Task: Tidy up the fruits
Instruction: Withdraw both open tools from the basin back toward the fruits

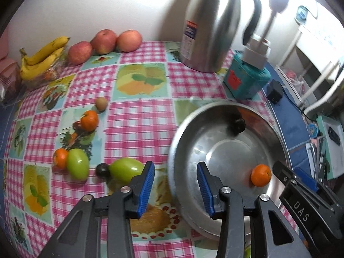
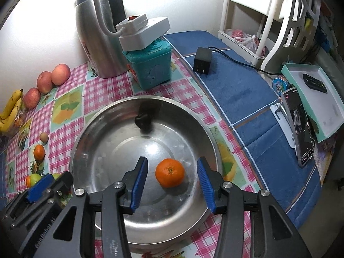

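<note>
While your right gripper [image 2: 172,185] hangs with jaws apart around the orange tangerine [image 2: 170,172], not touching it, that fruit lies at lower centre in the steel bowl [image 2: 86,150]. Your left gripper [image 1: 175,188] is unclenched and empty over the bowl's left rim, green fruits [image 1: 126,169] just left.

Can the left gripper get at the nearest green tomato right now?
Probably yes. The left gripper is open and holds nothing, and the green tomato lies just beyond its left finger on the cloth, with only a small dark fruit touching its far side.
</note>
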Action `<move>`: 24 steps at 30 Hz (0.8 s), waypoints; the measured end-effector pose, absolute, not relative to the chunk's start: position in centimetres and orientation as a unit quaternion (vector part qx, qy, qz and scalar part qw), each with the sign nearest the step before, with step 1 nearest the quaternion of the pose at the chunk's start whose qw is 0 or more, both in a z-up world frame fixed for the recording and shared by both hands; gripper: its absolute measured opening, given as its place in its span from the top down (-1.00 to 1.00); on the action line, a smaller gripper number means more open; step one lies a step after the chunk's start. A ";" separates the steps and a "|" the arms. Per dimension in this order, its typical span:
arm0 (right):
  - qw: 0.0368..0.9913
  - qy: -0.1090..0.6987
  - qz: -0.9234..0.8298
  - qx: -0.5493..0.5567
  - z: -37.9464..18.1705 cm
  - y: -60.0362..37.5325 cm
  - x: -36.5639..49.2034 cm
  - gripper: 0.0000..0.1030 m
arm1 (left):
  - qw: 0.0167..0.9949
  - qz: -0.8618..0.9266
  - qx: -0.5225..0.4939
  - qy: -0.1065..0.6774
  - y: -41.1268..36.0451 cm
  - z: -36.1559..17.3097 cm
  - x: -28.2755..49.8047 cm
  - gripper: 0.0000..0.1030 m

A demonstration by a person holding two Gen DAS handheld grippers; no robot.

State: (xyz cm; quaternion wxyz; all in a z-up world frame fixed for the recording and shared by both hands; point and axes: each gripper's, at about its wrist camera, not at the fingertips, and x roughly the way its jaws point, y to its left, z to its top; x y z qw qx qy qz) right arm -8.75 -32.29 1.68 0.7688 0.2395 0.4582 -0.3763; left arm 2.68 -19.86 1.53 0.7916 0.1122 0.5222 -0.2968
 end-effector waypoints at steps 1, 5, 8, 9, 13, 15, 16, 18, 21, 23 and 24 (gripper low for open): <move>0.769 0.459 -0.375 0.239 1.6 -32.3 -8.7 0.06 | 0.793 -0.292 0.109 0.523 -19.5 1.6 2.9 0.14; 0.770 0.464 -0.369 0.237 1.6 -31.8 -8.4 0.06 | 0.800 -0.273 0.093 0.527 -17.9 1.7 4.0 0.14; 0.775 0.466 -0.359 0.231 1.7 -31.1 -7.9 0.06 | 0.807 -0.252 0.087 0.526 -16.5 1.9 4.8 0.14; 0.777 0.467 -0.354 0.229 1.8 -30.8 -7.6 0.06 | 0.809 -0.245 0.085 0.527 -16.0 1.9 5.0 0.14; 0.785 0.469 -0.337 0.223 2.0 -29.7 -6.7 0.06 | 0.813 -0.217 0.071 0.535 -13.6 1.7 6.1 0.14; 0.790 0.469 -0.327 0.223 2.1 -29.2 -6.3 0.06 | 0.815 -0.202 0.065 0.539 -12.3 1.6 6.6 0.14; 0.791 0.469 -0.324 0.222 2.2 -28.9 -6.1 0.06 | 0.816 -0.195 0.062 0.540 -11.8 1.5 6.8 0.14; 0.795 0.469 -0.316 0.219 2.4 -28.4 -5.7 0.06 | 0.817 -0.184 0.054 0.543 -10.7 1.5 7.2 0.14; 0.801 0.469 -0.305 0.213 2.8 -27.4 -5.1 0.06 | 0.818 -0.176 0.045 0.545 -9.6 1.5 7.5 0.14; 0.804 0.468 -0.299 0.210 3.0 -26.9 -4.7 0.06 | 0.819 -0.172 0.041 0.546 -9.1 1.6 7.7 0.14; 0.806 0.468 -0.297 0.209 3.1 -26.7 -4.6 0.06 | 0.819 -0.171 0.040 0.547 -9.0 1.6 7.7 0.14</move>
